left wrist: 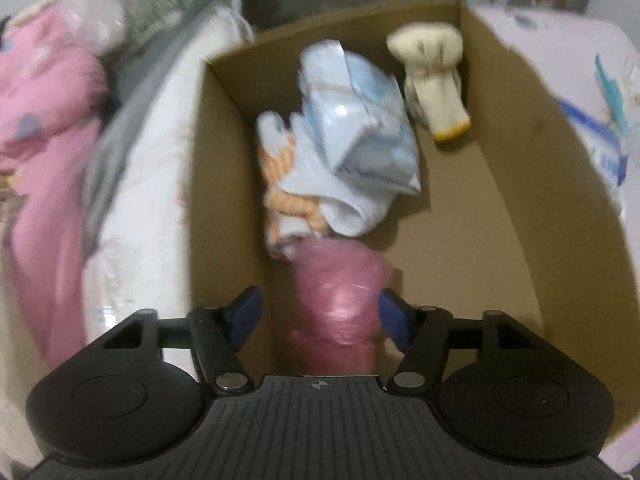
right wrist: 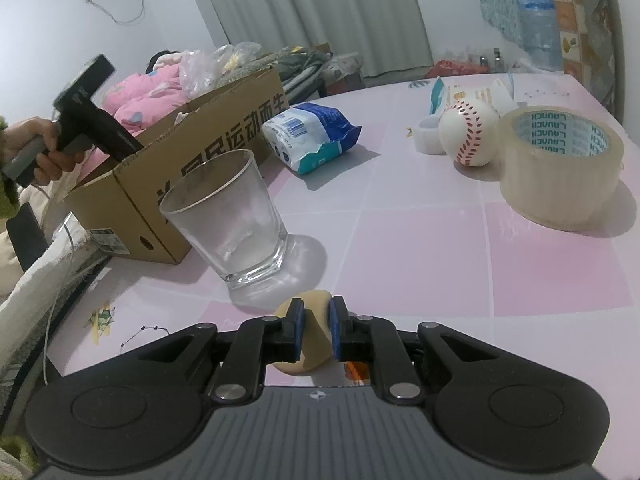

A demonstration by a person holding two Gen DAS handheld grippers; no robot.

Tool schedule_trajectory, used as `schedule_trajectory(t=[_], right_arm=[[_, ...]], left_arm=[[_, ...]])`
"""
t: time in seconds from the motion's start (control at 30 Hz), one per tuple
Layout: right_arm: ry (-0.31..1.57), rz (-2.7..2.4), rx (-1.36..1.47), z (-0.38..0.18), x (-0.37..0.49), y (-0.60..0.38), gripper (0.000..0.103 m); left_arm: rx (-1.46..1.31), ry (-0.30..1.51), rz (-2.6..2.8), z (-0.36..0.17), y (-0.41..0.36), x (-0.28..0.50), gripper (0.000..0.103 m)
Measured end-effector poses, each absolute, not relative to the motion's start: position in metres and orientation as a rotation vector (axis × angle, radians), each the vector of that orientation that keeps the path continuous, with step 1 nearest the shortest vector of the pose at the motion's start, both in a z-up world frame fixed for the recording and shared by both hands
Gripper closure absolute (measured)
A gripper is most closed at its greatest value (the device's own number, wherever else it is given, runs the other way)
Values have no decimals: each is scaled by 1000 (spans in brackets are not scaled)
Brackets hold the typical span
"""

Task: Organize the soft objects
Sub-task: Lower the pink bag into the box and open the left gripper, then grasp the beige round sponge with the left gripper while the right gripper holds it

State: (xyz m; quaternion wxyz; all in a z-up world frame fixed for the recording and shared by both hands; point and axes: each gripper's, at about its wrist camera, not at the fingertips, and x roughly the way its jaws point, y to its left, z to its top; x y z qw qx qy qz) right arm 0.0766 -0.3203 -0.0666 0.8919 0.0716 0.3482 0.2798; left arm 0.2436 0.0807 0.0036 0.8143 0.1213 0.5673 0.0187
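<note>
Pink-tiled worktop (right wrist: 440,240) carried your cardboard box (left wrist: 500,200). Your left gripper (left wrist: 320,316) had jaws spread around the pink bundle (left wrist: 336,300); lift clear gently. Right gripper (right wrist: 316,330) pinched a beige sponge (right wrist: 314,344)

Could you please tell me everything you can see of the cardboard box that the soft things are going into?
The cardboard box is plain brown corrugated card, open at the top, with dark printed characters along its long side and a small label near one corner. It stands on the pink tiled table, beside the drinking glass. Inside lie a cream glove, a pale blue packet and a white cloth. The left gripper points down into it with a pink plastic bundle between its opened jaws.
</note>
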Motion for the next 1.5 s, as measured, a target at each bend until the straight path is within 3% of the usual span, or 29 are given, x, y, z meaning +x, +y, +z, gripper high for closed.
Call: schedule_trajectory(t=[0.27, 0.47, 0.63, 1.0, 1.37, 1.5], right_arm=[[721, 594, 186, -69, 74, -324, 56], [709, 623, 282, -69, 70, -338, 56], [668, 622, 352, -64, 58, -356, 56], [732, 622, 495, -79, 57, -370, 55], [849, 642, 624, -91, 74, -365, 50], [860, 644, 660, -93, 76, -367, 49]], left_arm=[[159, 896, 91, 83, 80, 168, 34], [43, 700, -108, 114, 29, 84, 31], [58, 680, -297, 79, -39, 46, 31], [200, 836, -502, -34, -146, 37, 42], [292, 767, -514, -70, -174, 51, 48], [293, 757, -505, -71, -176, 53, 60]])
